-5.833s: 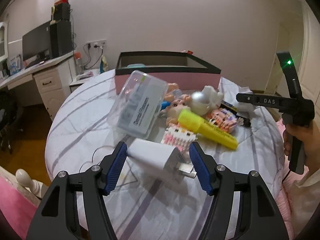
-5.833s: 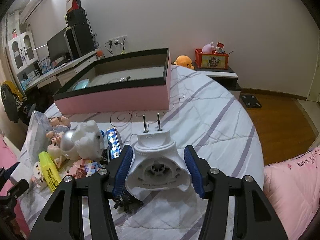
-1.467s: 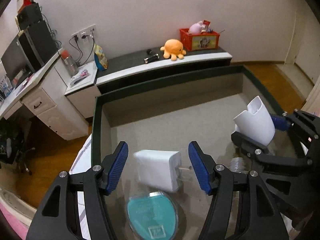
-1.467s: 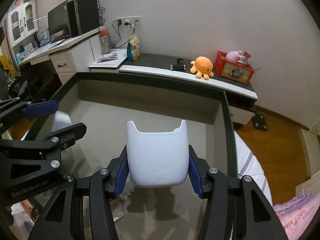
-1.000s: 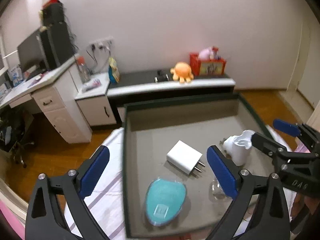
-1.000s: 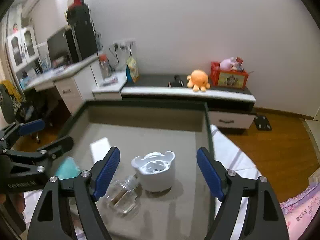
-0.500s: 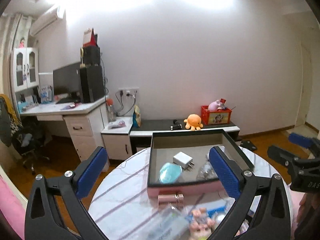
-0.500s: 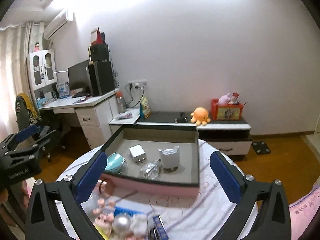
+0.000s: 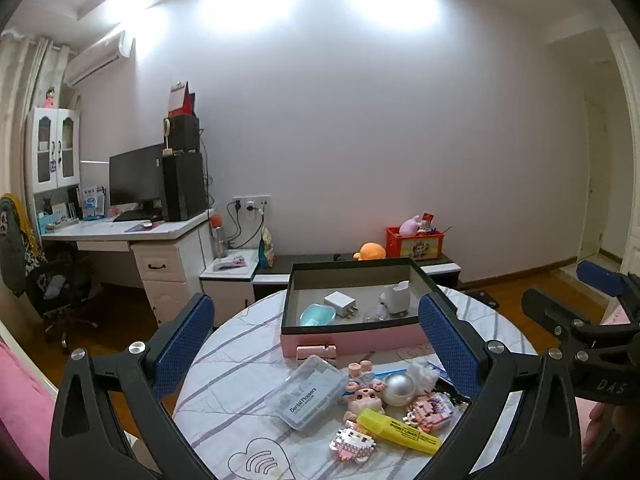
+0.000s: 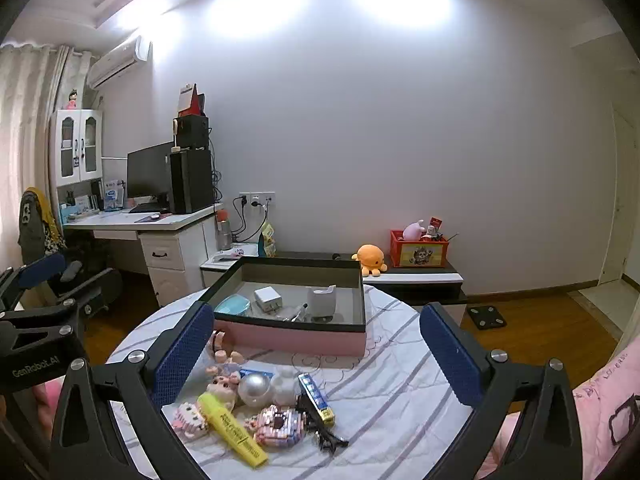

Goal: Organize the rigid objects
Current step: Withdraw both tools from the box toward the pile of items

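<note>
My left gripper (image 9: 316, 344) and right gripper (image 10: 316, 346) both stand wide open with nothing between their fingers, drawn back over the near side of the round table. The pink box (image 9: 352, 336) with a dark rim sits at the far side. Inside it lie a white charger (image 9: 340, 302), a white holder (image 9: 396, 298), a teal case (image 9: 317, 314) and a clear bottle (image 9: 374, 312). Loose on the cloth in front lie a clear flosser box (image 9: 306, 392), a yellow highlighter (image 10: 232, 426), a silver ball (image 10: 254, 388) and small toy figures (image 9: 362, 394).
A rose-gold tube (image 9: 316, 352) lies against the box's front wall. A blue-yellow pack (image 10: 316, 398) and a black clip (image 10: 328, 436) lie right of the pile. A desk (image 9: 132, 236) stands far left, pink bedding (image 10: 600, 392) at right.
Both grippers let go of the charger and the holder inside the box, opened wide and pulled back from it. The loose pile on the table has come into view.
</note>
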The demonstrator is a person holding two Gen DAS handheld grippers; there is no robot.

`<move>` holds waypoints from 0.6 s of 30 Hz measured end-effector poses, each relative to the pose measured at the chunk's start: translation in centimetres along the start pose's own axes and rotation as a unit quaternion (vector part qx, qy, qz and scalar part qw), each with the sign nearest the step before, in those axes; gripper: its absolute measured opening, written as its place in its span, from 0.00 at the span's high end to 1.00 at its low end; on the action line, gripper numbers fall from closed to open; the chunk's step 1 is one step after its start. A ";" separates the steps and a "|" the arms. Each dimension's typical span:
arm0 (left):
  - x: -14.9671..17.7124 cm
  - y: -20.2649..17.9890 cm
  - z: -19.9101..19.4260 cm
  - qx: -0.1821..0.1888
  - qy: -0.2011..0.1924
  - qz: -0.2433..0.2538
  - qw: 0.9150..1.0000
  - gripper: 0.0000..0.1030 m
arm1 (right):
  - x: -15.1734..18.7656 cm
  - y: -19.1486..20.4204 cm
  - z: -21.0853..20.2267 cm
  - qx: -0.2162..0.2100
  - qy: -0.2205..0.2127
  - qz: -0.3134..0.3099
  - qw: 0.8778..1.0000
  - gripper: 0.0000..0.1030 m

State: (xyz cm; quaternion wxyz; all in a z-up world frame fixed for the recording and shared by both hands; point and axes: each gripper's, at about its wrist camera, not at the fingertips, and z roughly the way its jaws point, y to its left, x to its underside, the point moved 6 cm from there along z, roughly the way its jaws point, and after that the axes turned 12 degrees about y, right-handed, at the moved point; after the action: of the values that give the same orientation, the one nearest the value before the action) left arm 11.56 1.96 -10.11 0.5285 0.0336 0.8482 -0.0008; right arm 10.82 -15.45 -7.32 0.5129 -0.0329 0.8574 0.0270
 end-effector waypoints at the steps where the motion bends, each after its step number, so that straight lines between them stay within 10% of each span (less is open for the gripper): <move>1: 0.0 -0.1 -0.4 0.000 -0.002 0.001 1.000 0.00 | 0.0 0.0 -0.2 0.001 0.000 0.000 1.000 0.00; 18: 0.3 -0.8 -1.6 -0.003 -0.006 0.016 1.000 0.00 | 1.1 0.1 -1.4 0.005 0.001 -0.001 1.000 0.00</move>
State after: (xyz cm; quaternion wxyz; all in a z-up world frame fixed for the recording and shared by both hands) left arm 9.93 1.26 -9.66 0.5334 0.0456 0.8446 0.0102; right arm 9.05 -15.47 -7.61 0.5118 -0.0309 0.8582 0.0223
